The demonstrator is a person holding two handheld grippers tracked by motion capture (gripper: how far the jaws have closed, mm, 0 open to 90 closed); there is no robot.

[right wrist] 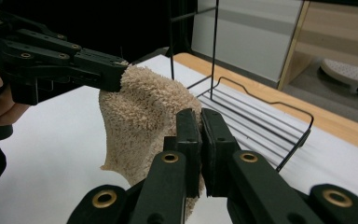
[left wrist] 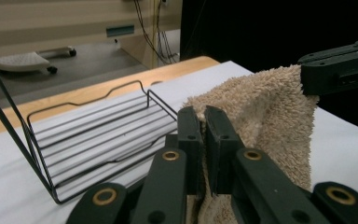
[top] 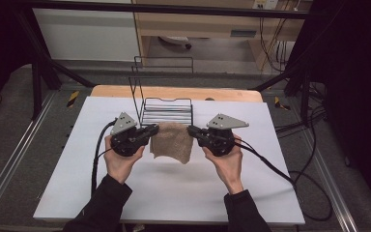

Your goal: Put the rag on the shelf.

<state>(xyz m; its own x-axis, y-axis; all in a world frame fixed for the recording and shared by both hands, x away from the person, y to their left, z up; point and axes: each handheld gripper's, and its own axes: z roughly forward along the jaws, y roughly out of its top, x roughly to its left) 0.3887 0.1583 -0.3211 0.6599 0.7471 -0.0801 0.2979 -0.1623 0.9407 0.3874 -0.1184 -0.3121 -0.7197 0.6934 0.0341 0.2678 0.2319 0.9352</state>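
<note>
Tan terry cloth (top: 172, 140), looped fuzzy pile, hangs lifted off the white table (top: 174, 193) between the two sets of jaws, bottom edge curved and loose. Left gripper (top: 151, 131) pinches the cloth's left top corner, jaws closed tight on it; in the left gripper view (left wrist: 204, 122) the pile bulges out just past the jaw tips and a strip of cloth runs down between the two black jaws. Right gripper (top: 191, 130) pinches the right top corner, jaws likewise clamped on the cloth; its own view (right wrist: 200, 122) shows the cloth (right wrist: 142, 121) left of the jaws and down between them. Jaws are matte black plastic with brass-coloured rivets.

Just beyond the jaw tips sits a black wire rack (top: 166, 108): thin rods, flat slatted base, low wavy front rail, tall upright frame at one side. High view shows both hands, dark sleeves, grey three-cornered plates, trailing cables, wooden table edge behind. Each gripper view shows the other gripper holding the far corner (left wrist: 338, 65), (right wrist: 65, 60), plus the cloth's texture (left wrist: 270, 112) close up.
</note>
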